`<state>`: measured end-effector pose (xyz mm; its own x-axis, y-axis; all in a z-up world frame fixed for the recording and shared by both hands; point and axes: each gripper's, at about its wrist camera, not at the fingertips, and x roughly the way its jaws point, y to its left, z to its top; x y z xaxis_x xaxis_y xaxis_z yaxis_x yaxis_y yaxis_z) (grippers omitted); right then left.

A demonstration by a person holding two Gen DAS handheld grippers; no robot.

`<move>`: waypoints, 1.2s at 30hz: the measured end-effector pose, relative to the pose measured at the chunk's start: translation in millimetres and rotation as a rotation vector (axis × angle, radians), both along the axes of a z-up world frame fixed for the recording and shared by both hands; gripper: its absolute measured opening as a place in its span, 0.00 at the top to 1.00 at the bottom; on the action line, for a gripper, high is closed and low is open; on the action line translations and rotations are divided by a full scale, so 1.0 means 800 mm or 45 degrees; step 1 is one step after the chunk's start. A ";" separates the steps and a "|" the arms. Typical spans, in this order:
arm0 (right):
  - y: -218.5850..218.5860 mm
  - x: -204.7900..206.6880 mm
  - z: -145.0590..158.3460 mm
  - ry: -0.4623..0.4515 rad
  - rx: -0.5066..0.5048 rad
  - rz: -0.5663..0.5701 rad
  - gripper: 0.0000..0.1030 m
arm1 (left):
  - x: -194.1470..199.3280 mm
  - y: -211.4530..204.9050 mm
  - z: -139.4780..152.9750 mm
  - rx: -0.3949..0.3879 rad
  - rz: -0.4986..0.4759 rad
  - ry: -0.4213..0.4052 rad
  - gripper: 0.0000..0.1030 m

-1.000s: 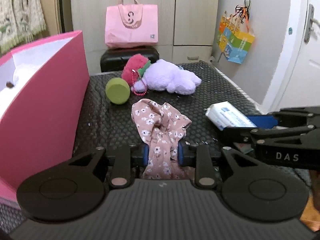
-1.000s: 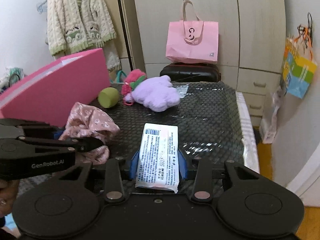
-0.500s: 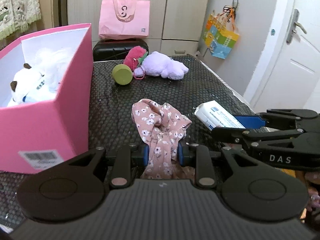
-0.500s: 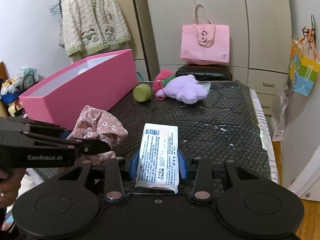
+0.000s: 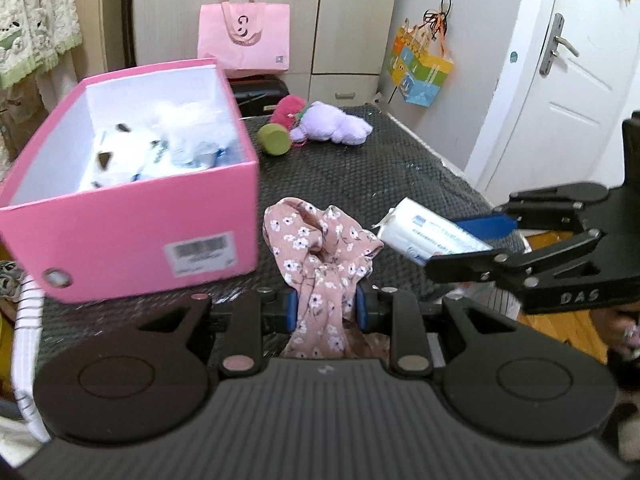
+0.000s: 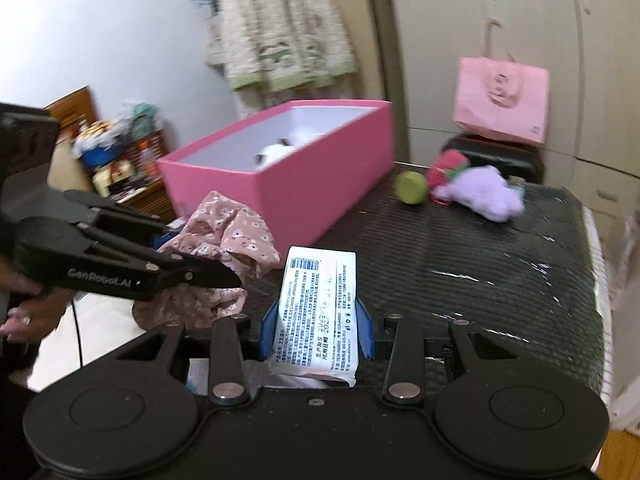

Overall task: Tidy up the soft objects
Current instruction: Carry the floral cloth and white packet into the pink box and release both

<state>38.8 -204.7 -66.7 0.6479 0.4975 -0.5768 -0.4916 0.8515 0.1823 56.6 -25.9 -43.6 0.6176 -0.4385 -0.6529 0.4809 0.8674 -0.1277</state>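
My left gripper (image 5: 326, 306) is shut on a pink floral cloth (image 5: 320, 252), held above the near edge of the black table (image 5: 360, 176); the cloth also shows in the right wrist view (image 6: 228, 236). My right gripper (image 6: 316, 328) is shut on a white tissue pack (image 6: 318, 312), seen at right in the left wrist view (image 5: 428, 236). An open pink box (image 5: 132, 232) with white soft things inside stands at left. A purple plush (image 5: 332, 128), a red plush (image 5: 286, 108) and a green round thing (image 5: 274, 140) lie at the far end.
A pink tote bag (image 5: 244, 40) sits on a black case (image 5: 260, 92) behind the table. A white door (image 5: 560, 92) is at right and a cardigan (image 6: 280, 28) hangs on the back wall. Cluttered shelves (image 6: 116, 152) stand at left.
Both grippers have risen and drawn back with their loads. The box now appears lower in view and its inside shows.
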 end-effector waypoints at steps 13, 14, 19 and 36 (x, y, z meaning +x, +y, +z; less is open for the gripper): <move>0.064 -0.001 0.050 -0.020 0.030 0.171 0.57 | -0.018 0.077 0.051 0.039 0.034 -0.087 0.75; 0.070 0.002 0.055 -0.037 0.030 0.173 0.57 | -0.015 0.081 0.056 0.047 0.036 -0.113 0.75; 0.086 0.031 0.078 -0.093 0.071 0.174 0.57 | 0.017 0.100 0.071 0.069 0.103 -0.195 0.75; 0.155 0.202 0.083 -0.126 -0.053 0.113 0.57 | 0.208 0.145 0.076 -0.144 0.250 -0.117 0.75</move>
